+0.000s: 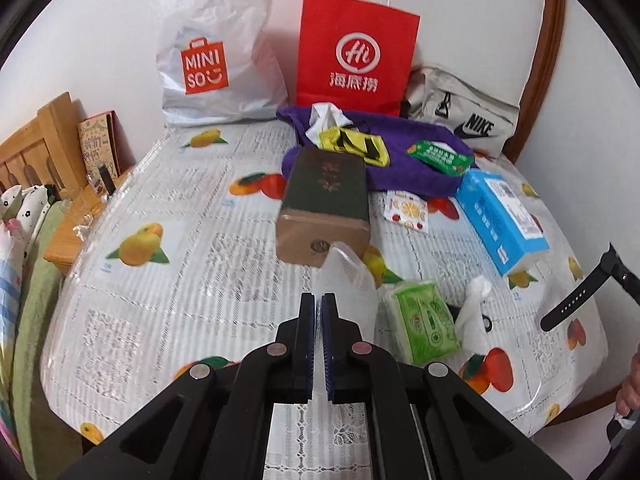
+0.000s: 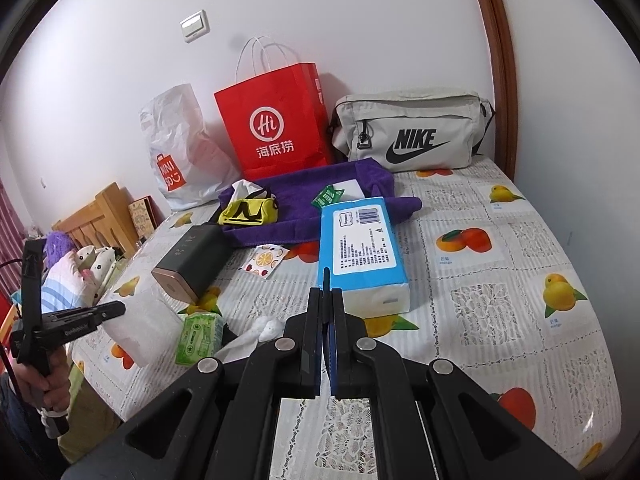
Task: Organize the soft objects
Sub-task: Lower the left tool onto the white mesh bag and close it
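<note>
My left gripper [image 1: 319, 300] is shut on a clear plastic bag [image 1: 352, 280], which is lifted off the fruit-print table [image 1: 160, 288]. In the right wrist view that gripper [image 2: 116, 310] is at the left, with the bag [image 2: 140, 332] hanging below it. My right gripper [image 2: 327, 292] is shut on a thin black strap [image 2: 327, 278] that sticks up past its fingertips; the strap [image 1: 572, 306] shows small holes. A green tissue packet [image 1: 424, 328] and a crumpled white tissue [image 1: 474, 312] lie just right of the left gripper. A blue tissue pack [image 2: 360, 240] lies ahead of the right gripper.
A dark green box [image 1: 324, 208] lies mid-table. Behind it a purple towel [image 1: 400, 168] carries a yellow pouch [image 1: 360, 144] and a small green packet [image 1: 438, 156]. A white Miniso bag [image 1: 216, 52], red paper bag [image 1: 356, 48] and grey Nike bag [image 2: 412, 132] line the wall.
</note>
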### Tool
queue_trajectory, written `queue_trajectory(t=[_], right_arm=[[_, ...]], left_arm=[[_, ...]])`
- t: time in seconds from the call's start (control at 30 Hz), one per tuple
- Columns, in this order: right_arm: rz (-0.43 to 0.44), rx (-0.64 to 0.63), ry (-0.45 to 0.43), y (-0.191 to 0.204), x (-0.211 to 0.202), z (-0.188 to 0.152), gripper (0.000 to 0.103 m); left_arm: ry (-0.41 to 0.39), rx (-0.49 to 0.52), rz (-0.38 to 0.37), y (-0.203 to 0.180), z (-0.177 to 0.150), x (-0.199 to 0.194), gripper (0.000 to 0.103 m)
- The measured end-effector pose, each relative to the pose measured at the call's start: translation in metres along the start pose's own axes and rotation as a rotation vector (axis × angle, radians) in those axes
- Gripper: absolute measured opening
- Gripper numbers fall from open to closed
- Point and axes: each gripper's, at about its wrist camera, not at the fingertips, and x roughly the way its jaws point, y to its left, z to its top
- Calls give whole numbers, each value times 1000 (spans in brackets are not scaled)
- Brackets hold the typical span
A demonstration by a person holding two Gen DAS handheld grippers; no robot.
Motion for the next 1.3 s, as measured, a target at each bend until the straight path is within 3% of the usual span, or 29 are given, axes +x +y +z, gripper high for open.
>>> queue_trajectory(t=[0.63, 0.93, 1.1, 1.3], right_arm=[[59, -73, -61, 26, -7, 47, 3], [87, -114, -66, 33, 18, 86, 3], [94, -130, -56, 35, 33, 96, 3], [99, -137, -26, 41, 45, 86, 3]], left_arm=[[-129, -2, -31, -6, 51, -44, 4], [-173, 12, -34, -14, 89, -44, 4], [-117, 16, -12, -12, 91, -18, 4], [38, -16, 55, 7, 53, 23, 10]])
